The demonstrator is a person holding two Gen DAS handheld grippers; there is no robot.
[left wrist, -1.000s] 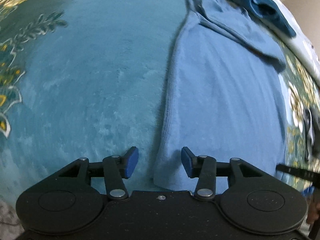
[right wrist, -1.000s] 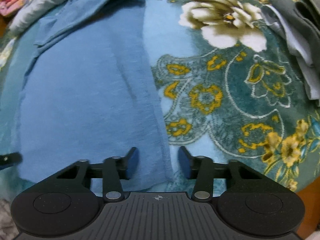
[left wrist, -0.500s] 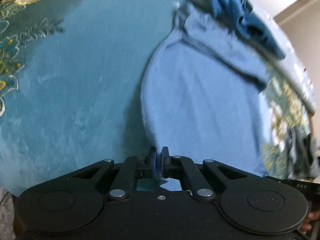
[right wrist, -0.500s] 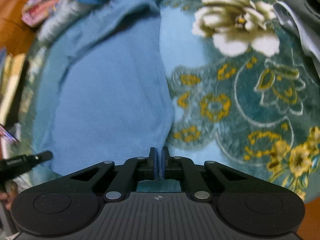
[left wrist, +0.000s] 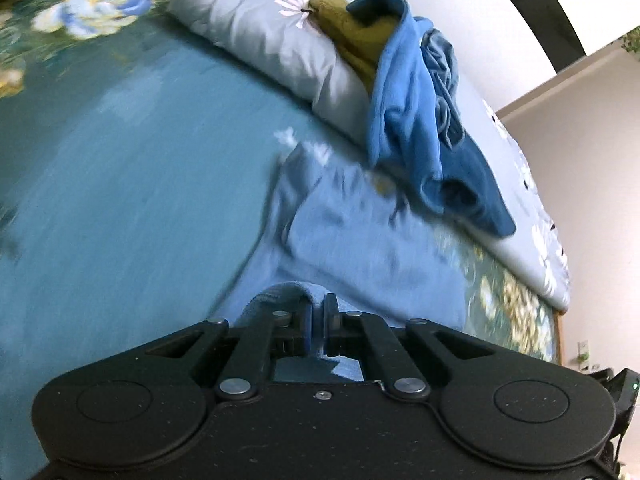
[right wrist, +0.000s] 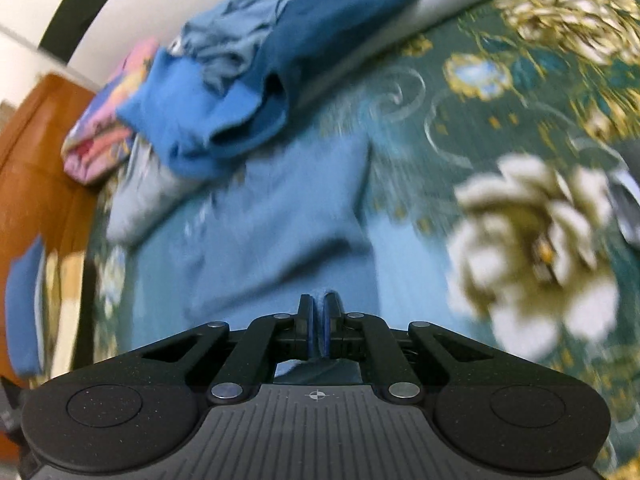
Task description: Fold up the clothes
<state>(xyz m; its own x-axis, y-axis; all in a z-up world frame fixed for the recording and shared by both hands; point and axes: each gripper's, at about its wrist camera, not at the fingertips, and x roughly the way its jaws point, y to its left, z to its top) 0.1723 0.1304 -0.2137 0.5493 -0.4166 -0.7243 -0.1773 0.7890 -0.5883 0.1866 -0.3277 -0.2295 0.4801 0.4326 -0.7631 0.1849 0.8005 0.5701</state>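
Observation:
A light blue garment [left wrist: 360, 248] lies on the teal floral bedspread [left wrist: 120, 200]. My left gripper [left wrist: 318, 312] is shut on the garment's near left corner, with cloth bunched over the left finger. In the right wrist view the same garment [right wrist: 280, 216] stretches away from me, and my right gripper [right wrist: 318, 312] is shut on its near right corner. Both corners are lifted off the bed and carried toward the garment's far end. Both views are motion-blurred.
A heap of darker blue clothes [left wrist: 432, 128] and an olive piece [left wrist: 356, 36] lie on a grey pillow [left wrist: 260, 28] at the head of the bed. A pink folded stack [right wrist: 108, 120] and a wooden headboard [right wrist: 36, 168] show in the right wrist view.
Both grippers closed on the garment's near corners, then lifted and swung them forward toward the pillow end. The views now tilt up to show the wall.

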